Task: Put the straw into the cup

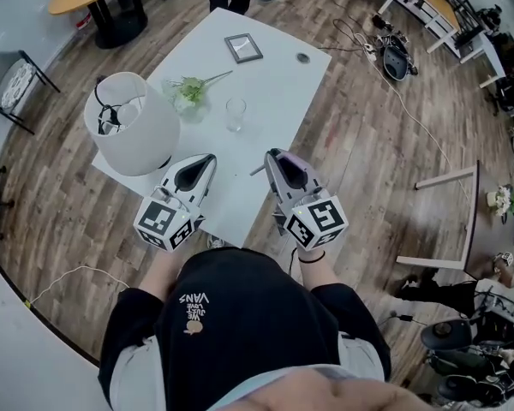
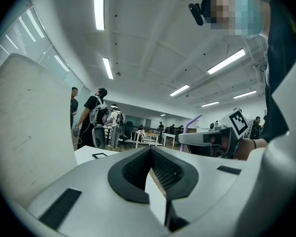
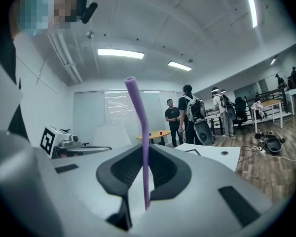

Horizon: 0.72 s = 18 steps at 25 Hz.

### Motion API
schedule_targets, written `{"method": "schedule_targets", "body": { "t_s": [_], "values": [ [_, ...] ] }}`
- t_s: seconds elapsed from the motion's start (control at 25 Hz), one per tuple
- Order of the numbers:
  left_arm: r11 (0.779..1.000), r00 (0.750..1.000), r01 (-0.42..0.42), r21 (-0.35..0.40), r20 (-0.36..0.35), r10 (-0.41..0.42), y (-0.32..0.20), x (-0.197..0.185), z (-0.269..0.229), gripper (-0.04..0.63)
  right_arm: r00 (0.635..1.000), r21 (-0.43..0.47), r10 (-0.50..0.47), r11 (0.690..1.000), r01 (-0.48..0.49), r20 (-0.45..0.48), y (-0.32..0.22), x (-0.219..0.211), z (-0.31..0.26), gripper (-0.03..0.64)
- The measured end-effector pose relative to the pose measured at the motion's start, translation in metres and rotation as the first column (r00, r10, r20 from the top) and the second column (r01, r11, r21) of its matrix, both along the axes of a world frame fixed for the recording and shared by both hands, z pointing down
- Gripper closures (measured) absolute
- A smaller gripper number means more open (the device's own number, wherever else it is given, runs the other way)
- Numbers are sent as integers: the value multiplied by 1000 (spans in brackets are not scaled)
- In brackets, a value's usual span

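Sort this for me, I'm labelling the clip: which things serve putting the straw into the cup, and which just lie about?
For the job: straw, held in the right gripper; cup.
Just lying about: lamp shade; plant; picture frame; small dark round thing.

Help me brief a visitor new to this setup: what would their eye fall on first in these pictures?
Most likely the purple straw, held upright in the shut right gripper. Next comes the big white lampshade on the left side of the white table. The clear cup stands mid-table, beyond both grippers' tips.
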<state>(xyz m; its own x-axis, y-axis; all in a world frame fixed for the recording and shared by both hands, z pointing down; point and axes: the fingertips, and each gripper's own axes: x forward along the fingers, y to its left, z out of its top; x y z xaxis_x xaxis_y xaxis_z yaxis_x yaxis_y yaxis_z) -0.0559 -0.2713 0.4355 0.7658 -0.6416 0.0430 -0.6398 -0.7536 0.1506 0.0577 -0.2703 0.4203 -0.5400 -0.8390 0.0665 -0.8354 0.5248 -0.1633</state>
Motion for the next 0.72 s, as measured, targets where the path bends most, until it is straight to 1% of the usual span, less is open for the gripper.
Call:
{"method": "schedule_targets", "body": {
  "t_s": [0.2,0.32,0.52,0.72],
  "values": [
    [999,999,-36,-12,-9,36,-10,-2,2,584,999,-3,34,999,-34,-4,-10,-3,-1,574],
    [999,999,-37,-27,-14,37,-17,-1,5,584,999,-9,34,999,-34,-12,-21,-2,-2,574],
    [999,1000,-23,-49,-16,22,-29,7,9,584,1000,-13,0,1000,-1,-20,-41,-1,-6,574],
    [999,1000,6,-48,-7,-6,-43,12,8,584,999,-4,-42,999,42,-21,-68,0,-12,574]
  ]
}}
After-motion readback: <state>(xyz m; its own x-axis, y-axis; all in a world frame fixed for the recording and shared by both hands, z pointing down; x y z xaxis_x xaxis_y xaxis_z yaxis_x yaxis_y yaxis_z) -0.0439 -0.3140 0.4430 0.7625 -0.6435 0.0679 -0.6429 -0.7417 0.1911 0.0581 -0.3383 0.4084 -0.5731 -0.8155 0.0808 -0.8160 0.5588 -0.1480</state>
